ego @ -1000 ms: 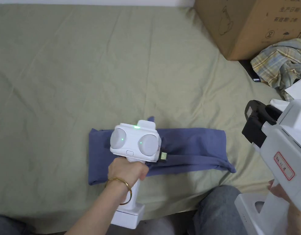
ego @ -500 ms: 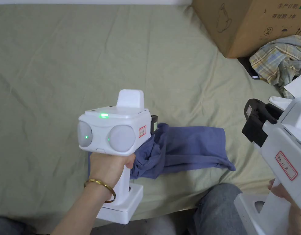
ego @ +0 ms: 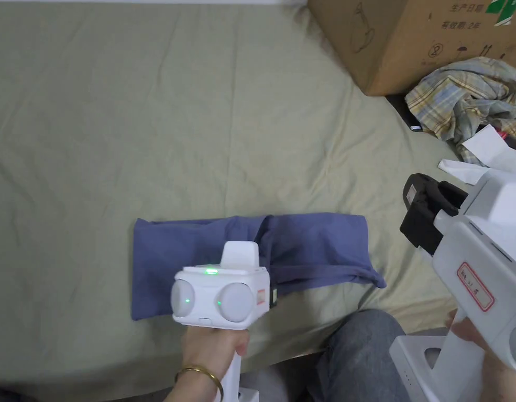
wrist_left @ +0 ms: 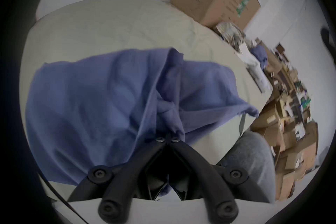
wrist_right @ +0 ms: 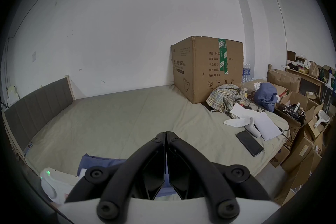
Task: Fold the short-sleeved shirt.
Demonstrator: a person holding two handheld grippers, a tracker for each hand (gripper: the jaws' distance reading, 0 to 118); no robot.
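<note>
The blue short-sleeved shirt [ego: 314, 246] lies as a long folded strip on the green-grey bed sheet [ego: 146, 131], with a raised crease near its middle. My left gripper [ego: 272, 296] is at the strip's near edge. In the left gripper view its jaws meet [wrist_left: 167, 136], and the shirt [wrist_left: 91, 100] bunches into their tips, so it is shut on a fold of cloth. My right gripper [ego: 424, 220] hovers off to the right of the shirt, above the bed's near right part. Its jaws [wrist_right: 166, 134] are shut with nothing between them.
A big cardboard box [ego: 408, 36] stands at the bed's far right corner, with a plaid garment [ego: 461, 99] and white papers [ego: 487, 152] beside it. A dark phone [wrist_right: 249, 142] lies near the bed's right edge. The person's knee in jeans [ego: 361, 350] is at the near edge.
The left gripper went from the shirt's middle up and left with a bunch of cloth, then came down toward the person. The shirt lies stretched out again. The right gripper stayed put.
</note>
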